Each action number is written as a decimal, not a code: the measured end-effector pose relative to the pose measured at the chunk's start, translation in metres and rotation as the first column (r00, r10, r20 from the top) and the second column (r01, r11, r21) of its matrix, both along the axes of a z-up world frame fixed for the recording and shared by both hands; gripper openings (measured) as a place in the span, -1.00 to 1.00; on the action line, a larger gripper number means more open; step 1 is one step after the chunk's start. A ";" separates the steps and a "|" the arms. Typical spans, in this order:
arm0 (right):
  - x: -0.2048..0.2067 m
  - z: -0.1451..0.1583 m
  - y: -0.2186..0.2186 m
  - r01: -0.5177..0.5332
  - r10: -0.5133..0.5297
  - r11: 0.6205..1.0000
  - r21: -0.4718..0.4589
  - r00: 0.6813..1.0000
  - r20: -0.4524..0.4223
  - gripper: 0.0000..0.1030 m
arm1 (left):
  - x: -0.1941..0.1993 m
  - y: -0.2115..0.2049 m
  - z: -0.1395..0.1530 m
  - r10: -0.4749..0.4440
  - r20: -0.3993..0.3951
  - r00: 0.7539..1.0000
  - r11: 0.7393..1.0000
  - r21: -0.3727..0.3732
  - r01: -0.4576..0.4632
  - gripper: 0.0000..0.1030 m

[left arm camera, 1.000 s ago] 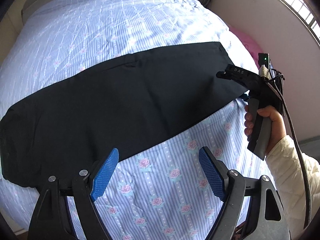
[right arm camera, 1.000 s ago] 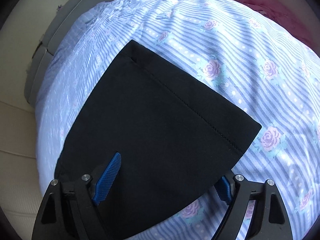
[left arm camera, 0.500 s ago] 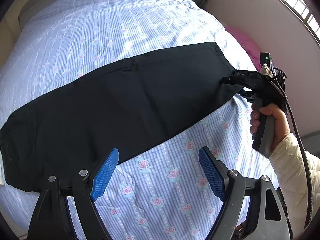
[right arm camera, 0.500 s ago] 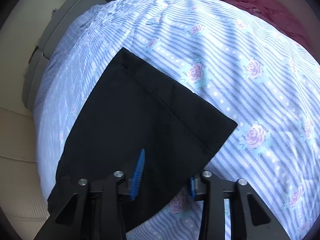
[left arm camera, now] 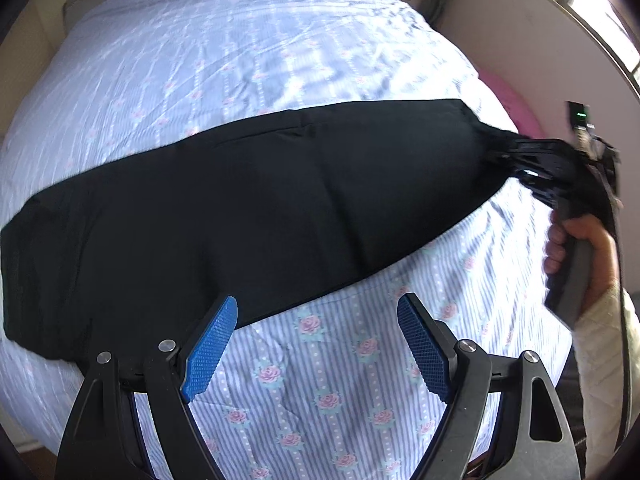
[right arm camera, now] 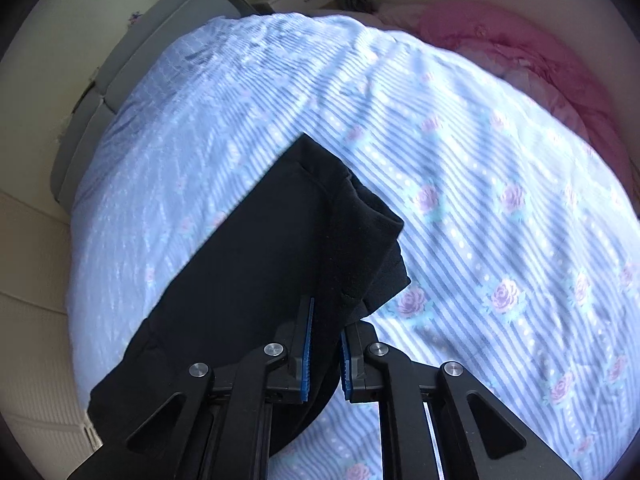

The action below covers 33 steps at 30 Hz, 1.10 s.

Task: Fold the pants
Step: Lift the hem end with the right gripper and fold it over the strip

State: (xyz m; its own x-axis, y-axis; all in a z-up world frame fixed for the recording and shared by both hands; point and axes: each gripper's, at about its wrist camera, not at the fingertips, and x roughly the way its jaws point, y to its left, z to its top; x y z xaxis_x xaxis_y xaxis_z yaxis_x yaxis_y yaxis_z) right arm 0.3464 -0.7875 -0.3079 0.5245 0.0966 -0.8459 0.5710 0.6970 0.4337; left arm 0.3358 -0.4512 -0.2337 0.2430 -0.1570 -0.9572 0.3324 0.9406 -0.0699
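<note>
Black pants lie lengthwise across a floral striped bed; the right tool is clamped on the bunched hem end, the left tool hovers spread wide near the waist, so the lengthwise fold seems starting, needing the hem carried toward the waist.
</note>
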 end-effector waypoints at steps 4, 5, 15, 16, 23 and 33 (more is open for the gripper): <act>-0.003 0.017 -0.002 0.025 -0.026 0.999 -0.027 1.000 -0.017 -0.79 | 0.009 0.013 -0.002 0.055 -0.028 0.998 0.998 -0.035 -0.056 0.60; -0.003 0.018 -0.002 0.034 -0.035 0.999 -0.036 0.999 -0.031 -0.79 | 0.009 0.014 -0.002 0.060 -0.029 0.998 0.997 -0.041 -0.061 0.60; 0.016 0.108 0.064 -0.167 0.171 0.933 -0.318 0.985 -0.017 -0.79 | 0.016 0.072 0.013 0.124 0.001 0.992 0.986 -0.112 -0.123 0.60; 0.022 0.126 0.086 -0.228 0.238 0.898 -0.377 0.971 -0.021 -0.79 | 0.017 0.085 0.014 0.131 0.013 0.991 0.985 -0.112 -0.129 0.60; 0.048 0.180 0.255 -0.550 0.607 0.599 -0.581 0.786 -0.118 -0.79 | 0.031 0.203 0.021 0.279 0.071 0.958 0.958 -0.083 -0.273 0.60; 0.063 0.051 0.499 -0.871 0.813 0.308 -0.383 0.450 -0.369 -0.79 | 0.034 0.338 -0.005 0.382 0.020 0.924 0.924 -0.013 -0.382 0.59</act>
